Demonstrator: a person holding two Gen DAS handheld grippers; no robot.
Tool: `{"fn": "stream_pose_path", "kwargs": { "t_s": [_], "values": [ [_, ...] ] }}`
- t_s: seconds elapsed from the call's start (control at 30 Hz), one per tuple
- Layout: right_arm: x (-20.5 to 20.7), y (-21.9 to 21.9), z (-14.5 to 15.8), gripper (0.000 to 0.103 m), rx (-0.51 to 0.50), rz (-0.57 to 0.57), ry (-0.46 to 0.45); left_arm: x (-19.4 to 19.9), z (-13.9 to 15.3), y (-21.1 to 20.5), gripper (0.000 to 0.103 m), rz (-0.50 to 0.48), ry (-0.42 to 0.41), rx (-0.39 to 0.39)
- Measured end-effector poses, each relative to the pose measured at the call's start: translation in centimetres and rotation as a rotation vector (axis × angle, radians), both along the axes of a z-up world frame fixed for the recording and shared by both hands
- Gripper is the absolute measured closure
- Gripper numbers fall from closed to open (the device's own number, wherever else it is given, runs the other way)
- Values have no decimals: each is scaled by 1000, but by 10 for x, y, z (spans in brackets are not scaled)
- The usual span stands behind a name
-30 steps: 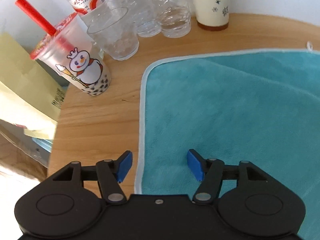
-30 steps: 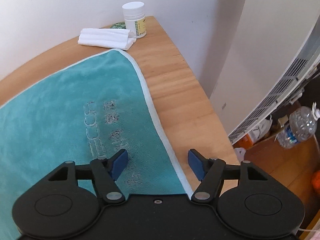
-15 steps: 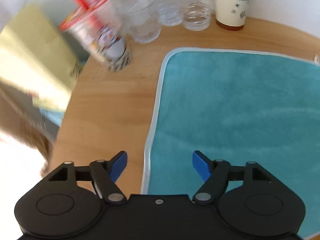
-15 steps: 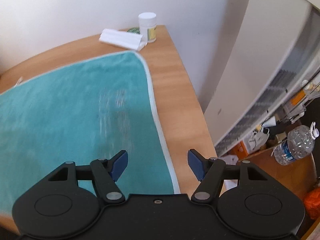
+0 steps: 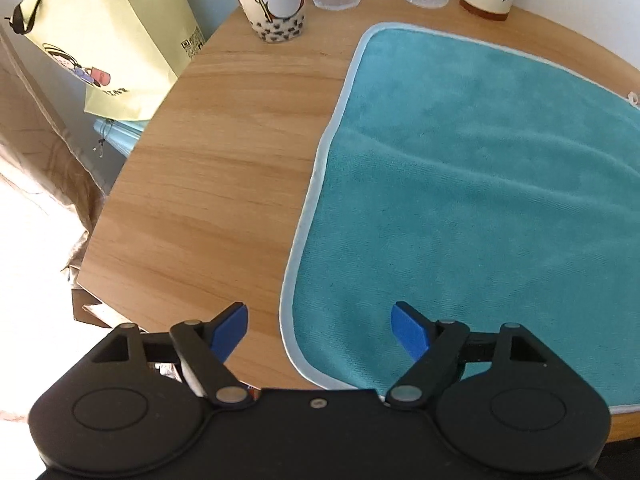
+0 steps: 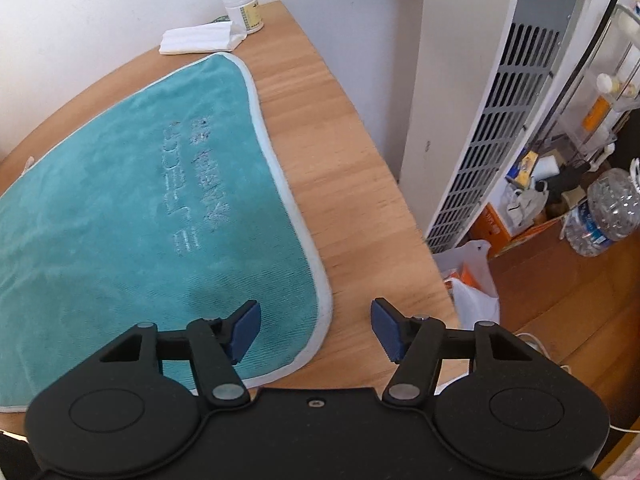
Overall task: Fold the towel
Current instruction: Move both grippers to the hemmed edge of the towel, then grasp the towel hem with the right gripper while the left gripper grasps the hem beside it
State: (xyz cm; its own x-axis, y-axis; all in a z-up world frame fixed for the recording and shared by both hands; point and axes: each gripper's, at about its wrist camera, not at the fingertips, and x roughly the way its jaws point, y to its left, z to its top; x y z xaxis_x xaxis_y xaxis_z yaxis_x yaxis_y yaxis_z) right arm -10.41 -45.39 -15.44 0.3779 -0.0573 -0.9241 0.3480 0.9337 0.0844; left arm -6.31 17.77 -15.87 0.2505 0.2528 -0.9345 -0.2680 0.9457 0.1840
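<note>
We hold two hand-held grippers over a teal terry towel (image 5: 480, 184) with pale piping, spread flat on a round wooden worktop (image 5: 216, 168).

The left hand-held gripper (image 5: 320, 330) straddles the towel's near left corner, released; the right hand-held gripper (image 6: 316, 330) straddles its near right corner, likewise released and empty.

A lived-in home: drink cups (image 5: 276, 4), paper shopping bag (image 5: 108, 36), cluttered floor (image 6: 560, 280).
</note>
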Motion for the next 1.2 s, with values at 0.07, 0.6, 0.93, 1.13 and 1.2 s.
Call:
{"fn": "stream_pose_path", "kwargs": {
  "t_s": [0.07,0.6,0.93,1.13,1.2],
  "values": [
    [1,1,0,37,2,4,-4,-1,-1,0,22,-3,1,-5],
    [-8,-3,1,67,57,-26,-5,-4,-13,12,23,1,17,-79],
    [-6,-9,0,89,85,-56,9,-7,-14,23,35,22,6,-164],
    [-6,-10,-1,92,107,-81,2,-7,-14,20,40,-16,6,-167],
    [-6,-11,-1,93,112,-87,3,-6,-14,19,45,-25,7,-167]
  ]
}}
